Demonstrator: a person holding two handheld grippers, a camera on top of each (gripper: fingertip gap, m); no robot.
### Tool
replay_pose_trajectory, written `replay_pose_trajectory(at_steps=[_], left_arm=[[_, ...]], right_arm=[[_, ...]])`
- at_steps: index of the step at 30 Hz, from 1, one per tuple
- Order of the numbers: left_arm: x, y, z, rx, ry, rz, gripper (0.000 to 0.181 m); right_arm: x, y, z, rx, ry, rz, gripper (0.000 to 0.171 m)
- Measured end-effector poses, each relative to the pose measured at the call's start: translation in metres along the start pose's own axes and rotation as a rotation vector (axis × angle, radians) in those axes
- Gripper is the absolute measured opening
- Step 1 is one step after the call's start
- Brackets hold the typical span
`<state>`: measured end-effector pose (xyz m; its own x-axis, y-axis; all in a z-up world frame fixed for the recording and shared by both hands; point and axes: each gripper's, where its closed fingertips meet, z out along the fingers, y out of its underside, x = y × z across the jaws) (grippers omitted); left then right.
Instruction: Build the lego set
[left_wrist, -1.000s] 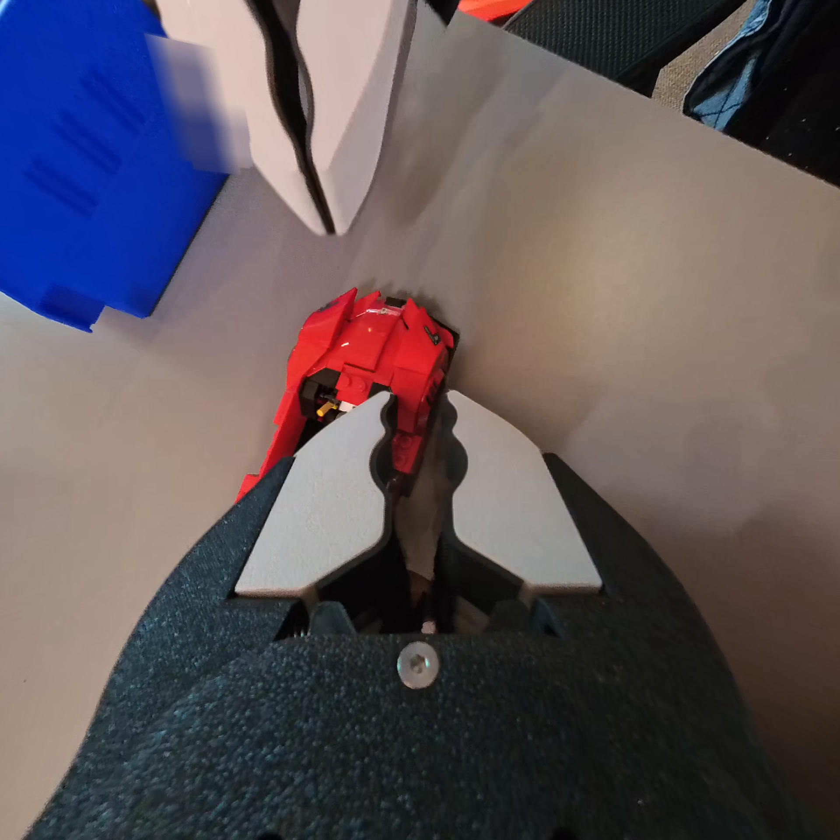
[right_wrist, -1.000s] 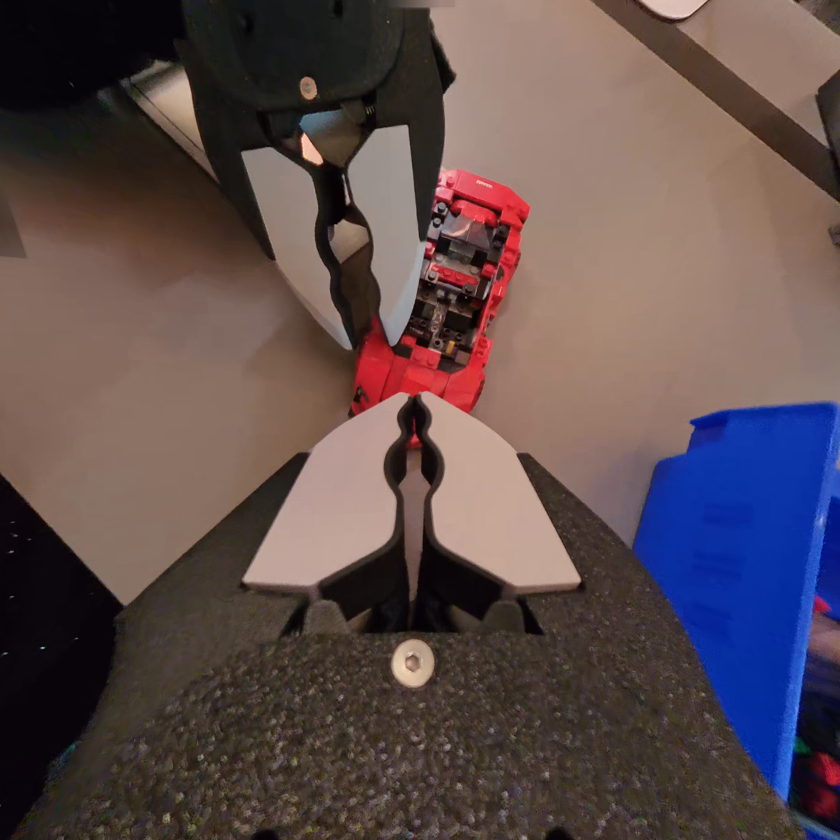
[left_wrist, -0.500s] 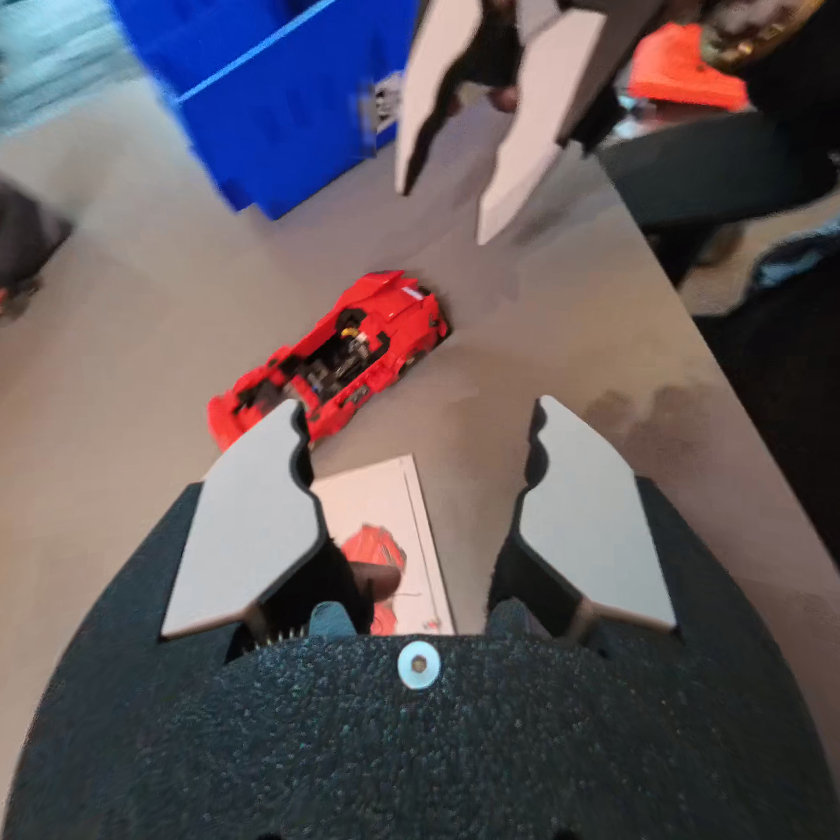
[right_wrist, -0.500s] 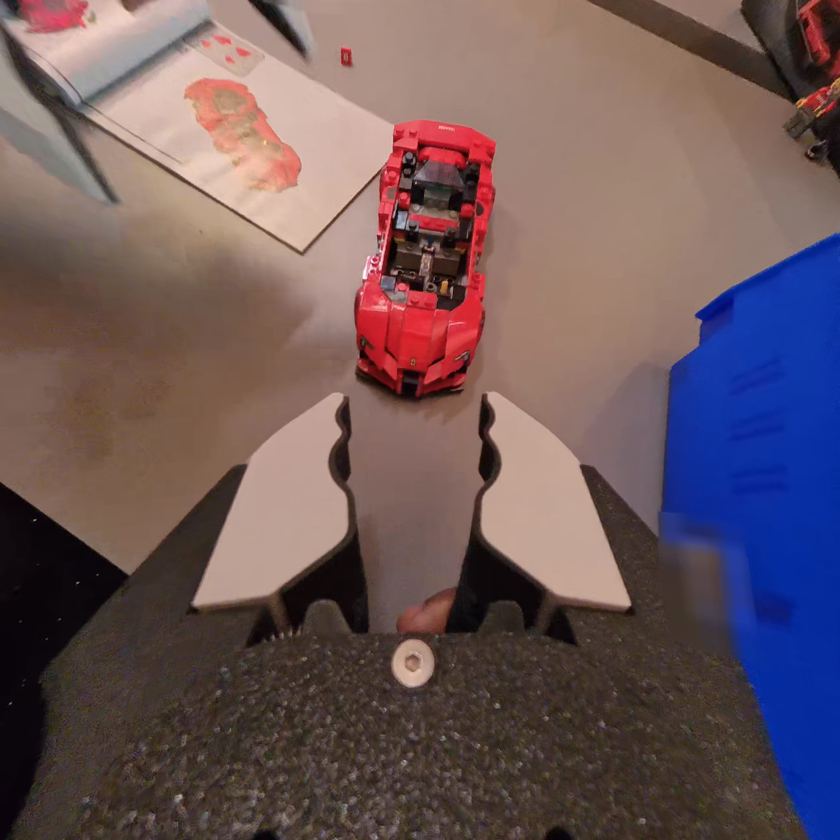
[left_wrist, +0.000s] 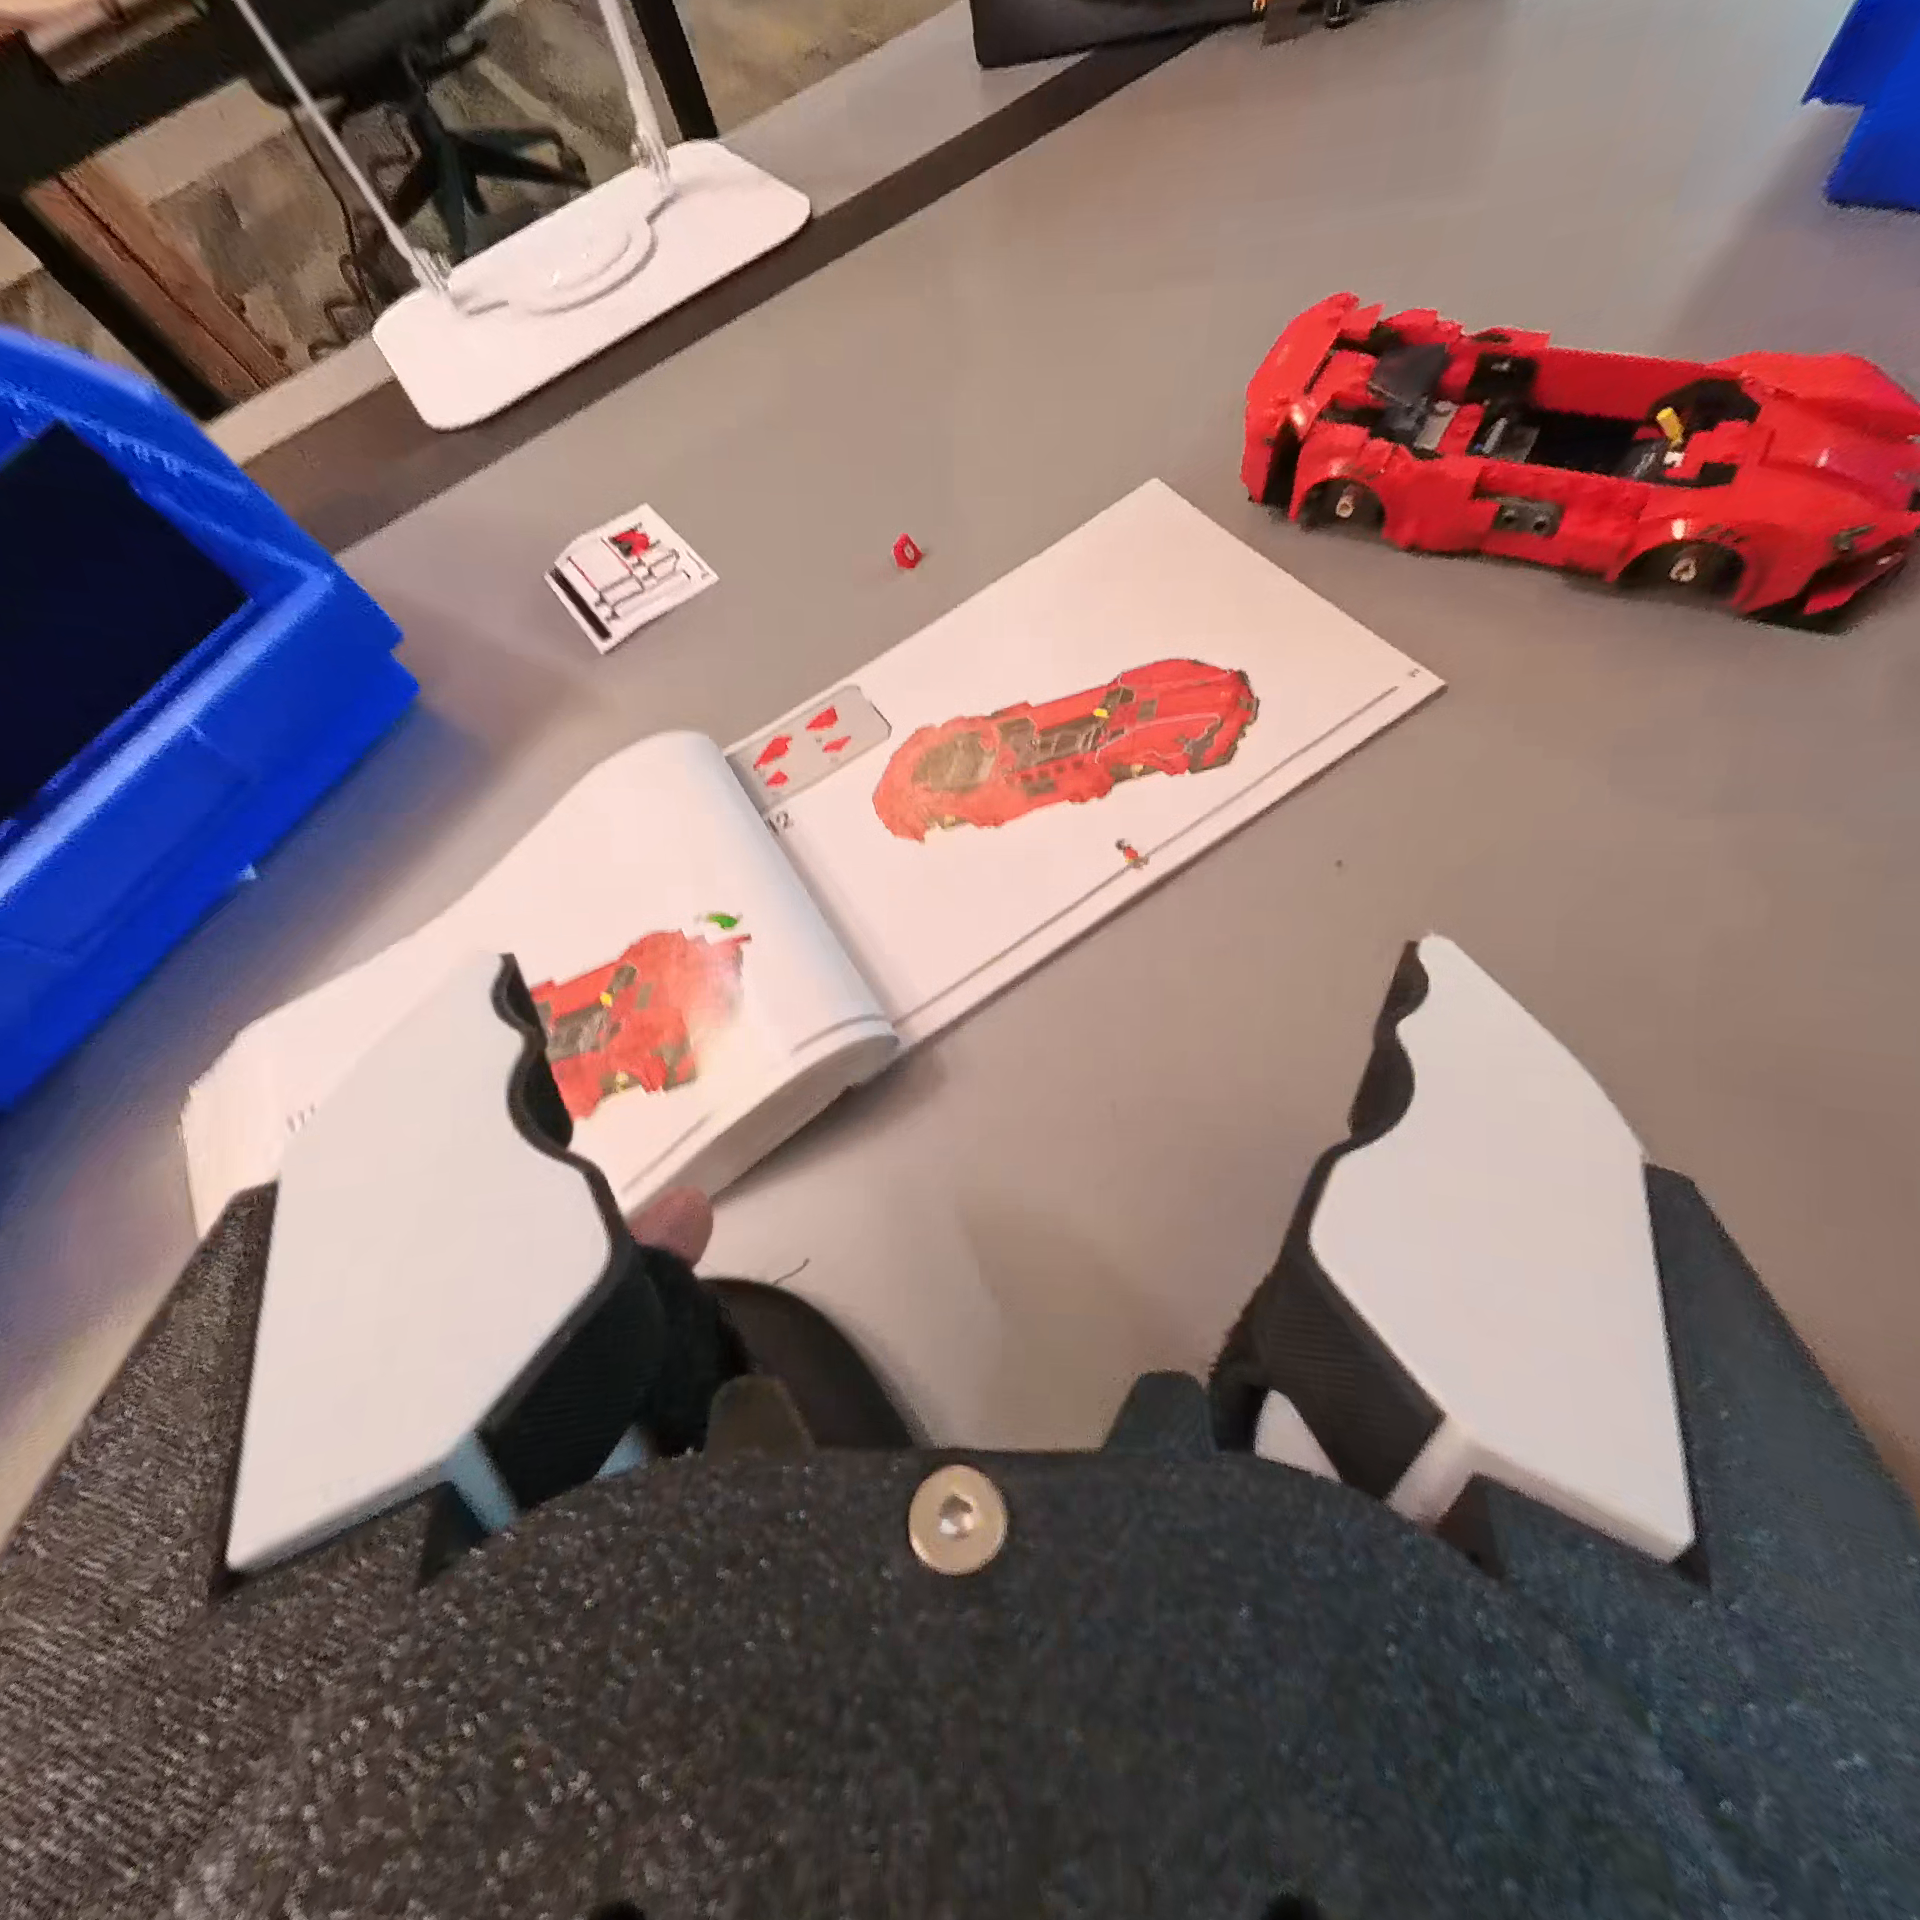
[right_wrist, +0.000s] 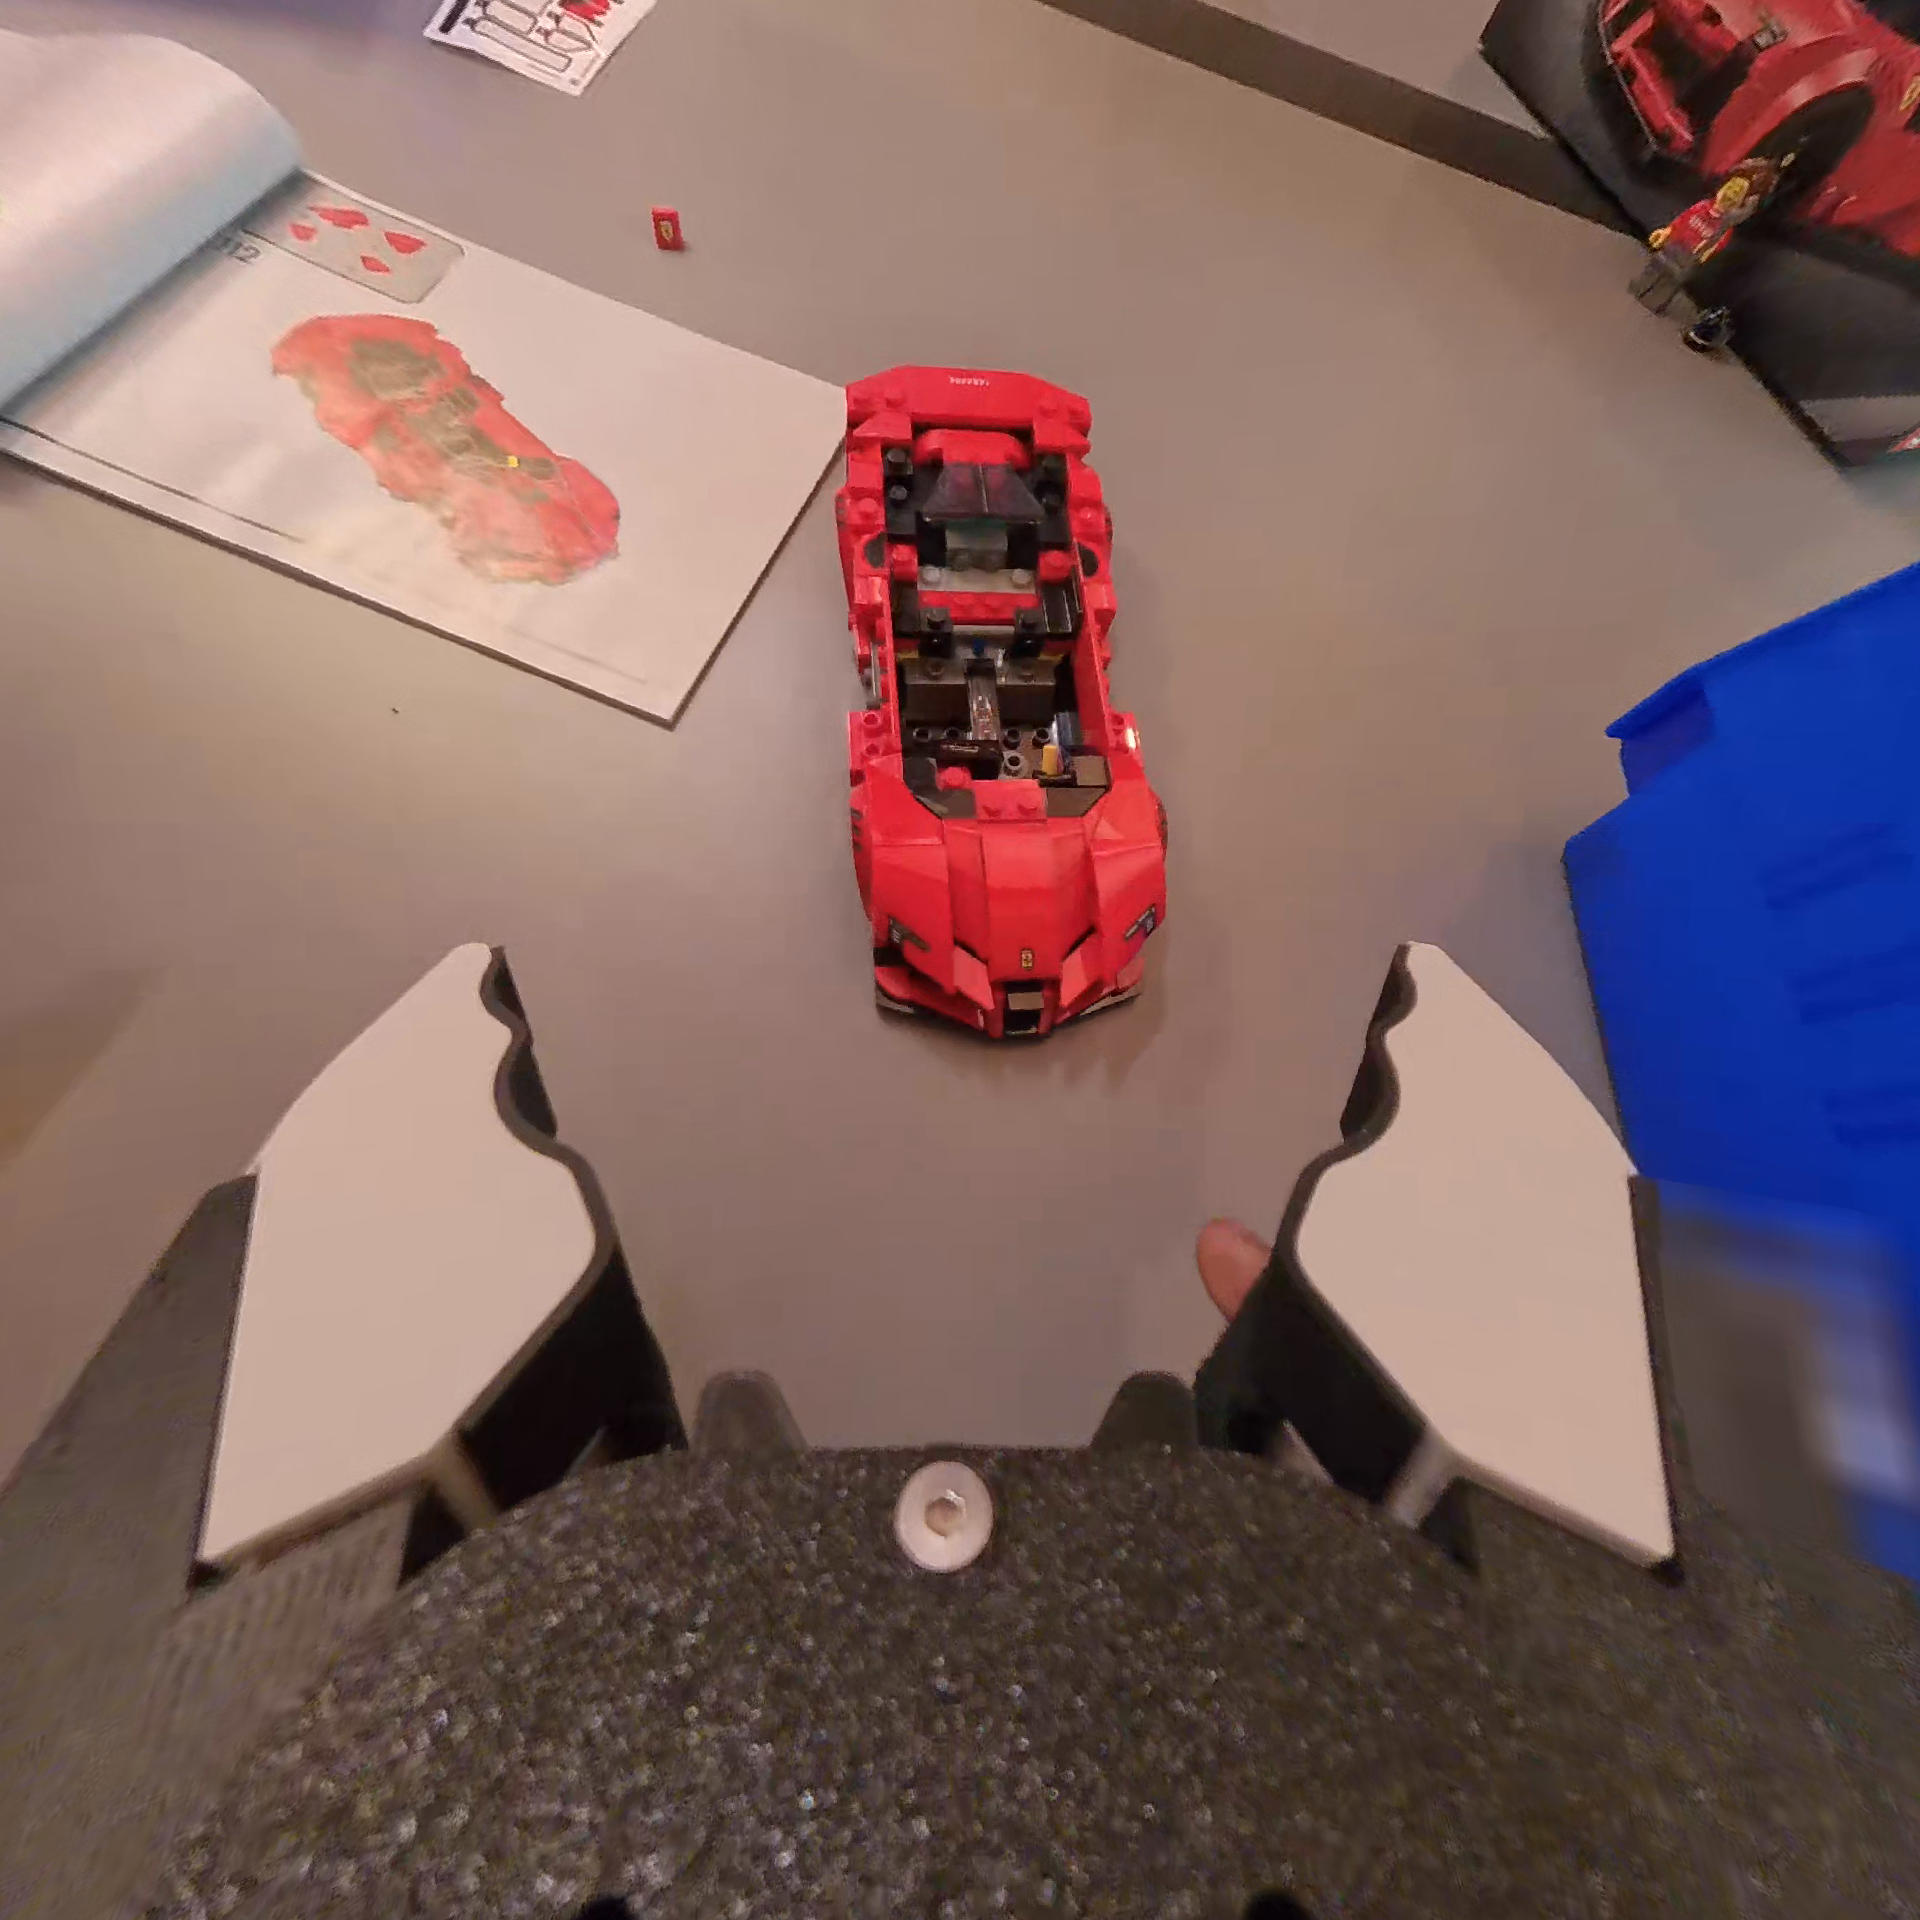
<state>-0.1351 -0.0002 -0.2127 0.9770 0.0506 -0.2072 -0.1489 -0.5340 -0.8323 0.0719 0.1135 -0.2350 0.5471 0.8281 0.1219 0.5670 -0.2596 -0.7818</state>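
Observation:
A red lego car (right_wrist: 997, 717) with an open black cockpit stands on the grey table, nose toward my right gripper (right_wrist: 951, 966), which is open, empty and a short way back from it. The car also shows in the left wrist view (left_wrist: 1579, 468) at the upper right. My left gripper (left_wrist: 961, 966) is open and empty, held above the open instruction booklet (left_wrist: 831, 883). A small loose red piece (left_wrist: 906, 551) lies beyond the booklet and also shows in the right wrist view (right_wrist: 667, 227). The booklet (right_wrist: 416, 447) lies left of the car.
A blue bin (left_wrist: 135, 727) stands left of the booklet; another blue bin (right_wrist: 1787, 914) is right of the car. A sticker sheet (left_wrist: 629, 577) lies near the red piece. A white stand base (left_wrist: 592, 281) sits at the far edge. The set's box (right_wrist: 1766, 177) is at upper right. To reach the small loose red piece (left_wrist: 906, 551) in a straight line is about 20 centimeters for my left fingers, about 25 centimeters for my right. The right camera catches it too, in the right wrist view (right_wrist: 674, 229).
Both grippers let go of the car, opened wide and pulled back. The left gripper swung away over the booklet. The car now stands alone on the table.

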Motion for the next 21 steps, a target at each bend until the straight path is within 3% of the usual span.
replay_pose_trajectory(at_steps=[5,21], left_arm=[[0.003,0.01,-0.009,0.003,-0.011,-0.007,0.146],[0.023,0.003,-0.01,0.032,0.025,0.008,0.146]], right_arm=[[0.013,-0.003,-0.008,-0.018,0.098,0.02,0.147],[0.011,0.011,-0.007,-0.115,0.124,-0.015,0.147]])
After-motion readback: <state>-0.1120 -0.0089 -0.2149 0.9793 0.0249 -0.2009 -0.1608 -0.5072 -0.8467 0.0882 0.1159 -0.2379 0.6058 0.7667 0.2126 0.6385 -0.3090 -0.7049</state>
